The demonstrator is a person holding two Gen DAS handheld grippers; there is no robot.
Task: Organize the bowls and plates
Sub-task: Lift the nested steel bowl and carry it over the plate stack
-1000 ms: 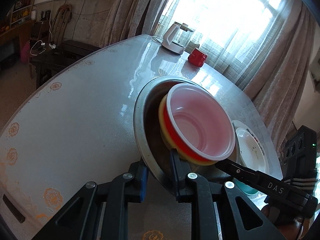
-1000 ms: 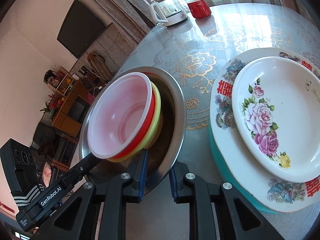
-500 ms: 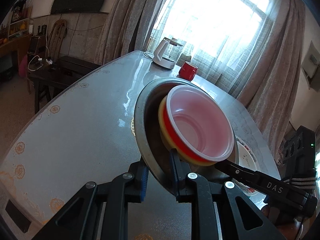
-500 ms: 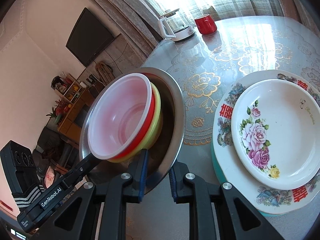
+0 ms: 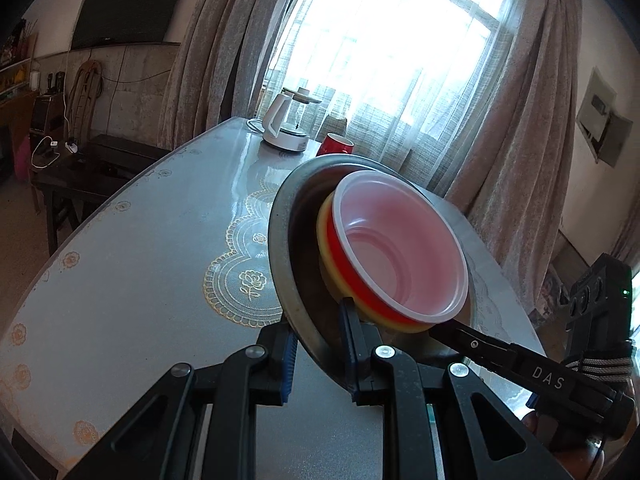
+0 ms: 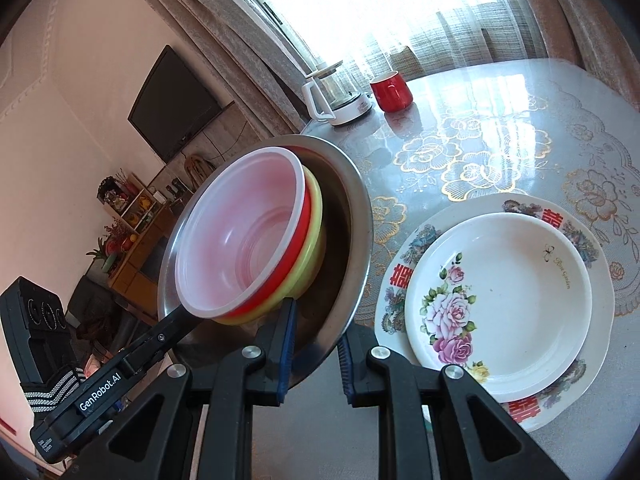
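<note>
While both tools grip it from opposite sides, the steel basin (image 5: pixel 285 240) hangs tilted above the desk (image 5: pixel 140 280), clear of the surface. The left tool (image 5: pixel 318 344) is clamped narrow on the basin's near rim, one finger outside, one inside. The right tool (image 6: pixel 314 346) is likewise pinched onto the rim at its own side. Nested in the basin are three bowls: a translucent bowl (image 6: pixel 240 236) innermost, a red bowl (image 6: pixel 294 256) beneath it, and a yellow bowl (image 6: pixel 314 240) outermost against the steel.

On the desk, to the right of the basin, a rose-patterned plate (image 6: pixel 500 300) rests on a larger plate with red characters (image 6: pixel 524 408); a teal edge shows beneath, too little to identify. At the far end of the desk, a white kettle (image 6: pixel 340 96) stands just beside a red cup (image 6: pixel 392 90), near the curtained window (image 5: pixel 380 60).
</note>
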